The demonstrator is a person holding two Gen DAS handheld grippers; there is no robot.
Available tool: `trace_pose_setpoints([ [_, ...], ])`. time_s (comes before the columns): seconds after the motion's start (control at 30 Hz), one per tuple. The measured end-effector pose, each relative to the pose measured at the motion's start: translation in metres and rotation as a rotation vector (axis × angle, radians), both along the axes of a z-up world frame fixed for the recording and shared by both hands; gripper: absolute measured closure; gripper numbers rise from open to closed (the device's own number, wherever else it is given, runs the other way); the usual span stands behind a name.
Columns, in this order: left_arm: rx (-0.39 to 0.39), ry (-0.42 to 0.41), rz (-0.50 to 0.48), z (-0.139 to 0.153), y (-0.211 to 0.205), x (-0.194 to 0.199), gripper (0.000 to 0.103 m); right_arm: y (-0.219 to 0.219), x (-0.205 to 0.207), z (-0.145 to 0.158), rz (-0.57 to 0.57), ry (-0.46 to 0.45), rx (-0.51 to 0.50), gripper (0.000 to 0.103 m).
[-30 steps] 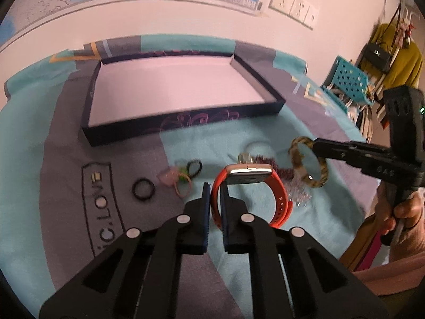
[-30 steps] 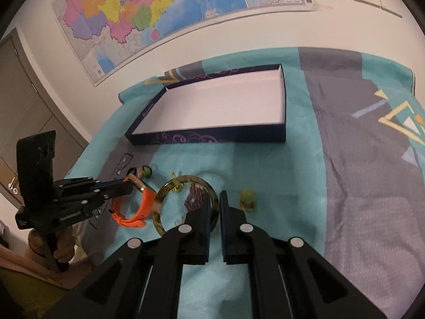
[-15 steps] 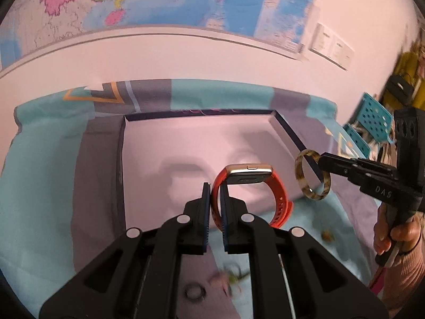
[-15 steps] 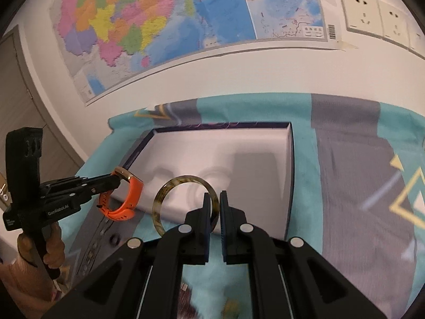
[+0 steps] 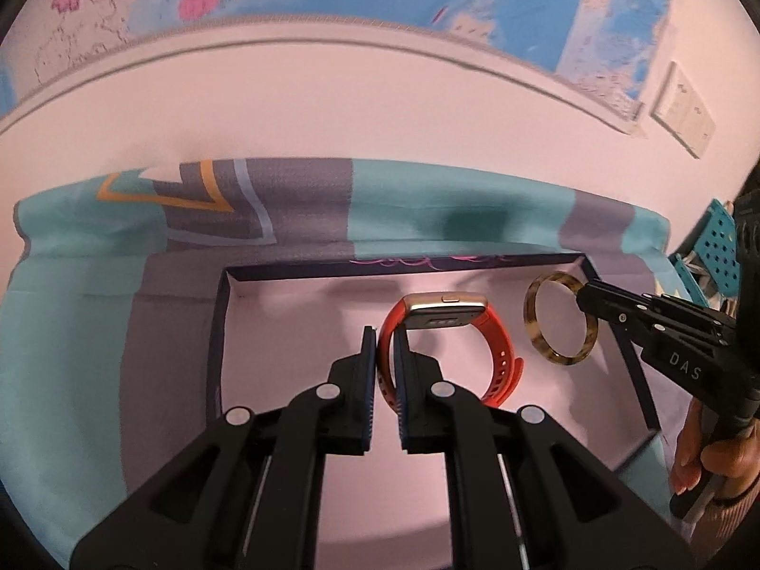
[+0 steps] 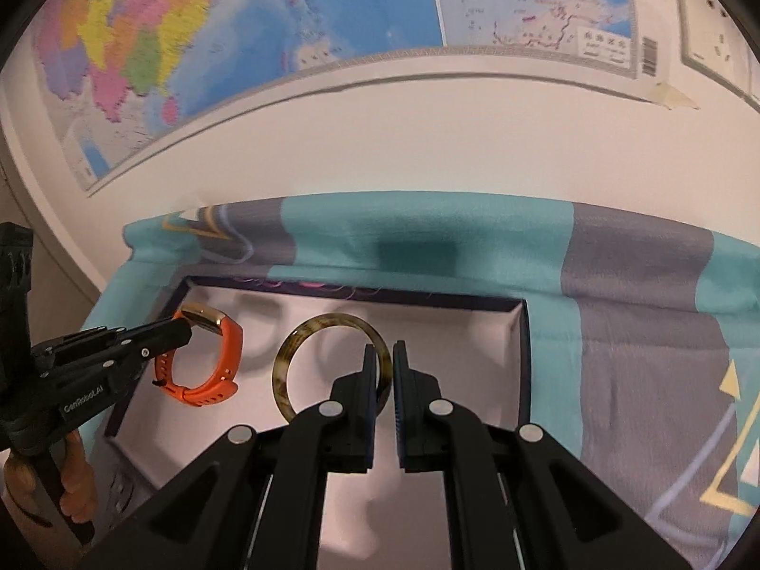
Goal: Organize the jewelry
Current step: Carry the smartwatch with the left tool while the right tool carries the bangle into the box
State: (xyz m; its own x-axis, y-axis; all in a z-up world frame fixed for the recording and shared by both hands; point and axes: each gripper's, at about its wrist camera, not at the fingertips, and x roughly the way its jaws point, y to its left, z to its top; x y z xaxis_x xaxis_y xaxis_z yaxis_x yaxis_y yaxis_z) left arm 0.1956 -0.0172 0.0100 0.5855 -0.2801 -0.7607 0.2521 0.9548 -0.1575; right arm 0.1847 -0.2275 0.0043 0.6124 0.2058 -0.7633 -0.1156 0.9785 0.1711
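Observation:
An orange watch point(image 5: 494, 337) with a gold case hangs in my left gripper point(image 5: 385, 337), which is shut on its strap, over the pale floor of a dark blue tray point(image 5: 216, 332). The same orange watch point(image 6: 209, 370) and left gripper point(image 6: 183, 330) show at the left of the right wrist view. My right gripper point(image 6: 385, 356) is shut on a tortoiseshell bangle point(image 6: 289, 361), held above the tray point(image 6: 522, 356) floor. That bangle point(image 5: 534, 327) and the right gripper point(image 5: 583, 290) appear to the right of the watch in the left wrist view. Both pieces hang in the air.
The tray lies on a teal and grey cloth point(image 6: 641, 380) that reaches a white wall point(image 6: 427, 142) close behind it. A map point(image 6: 237, 23) hangs on that wall, with sockets point(image 6: 707, 38) to its right. A person's hand point(image 5: 712, 465) grips the right tool's handle.
Both grippers have carried the watch and the bangle forward from above the loose jewelry on the cloth to above the tray's floor. The loose pieces have dropped out of view.

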Motion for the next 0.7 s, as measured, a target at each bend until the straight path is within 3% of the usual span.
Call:
trace_pose_setpoints([
  [0.33, 0.023, 0.084, 0.041, -0.022, -0.003, 0.033, 0.095, 0.004, 0.029, -0.019, -0.031, 0.067, -0.050, 0.098],
  [0.7, 0.026, 0.140, 0.069, -0.034, -0.006, 0.050, 0.095, 0.005, 0.031, -0.021, -0.029, 0.074, -0.037, 0.102],
])
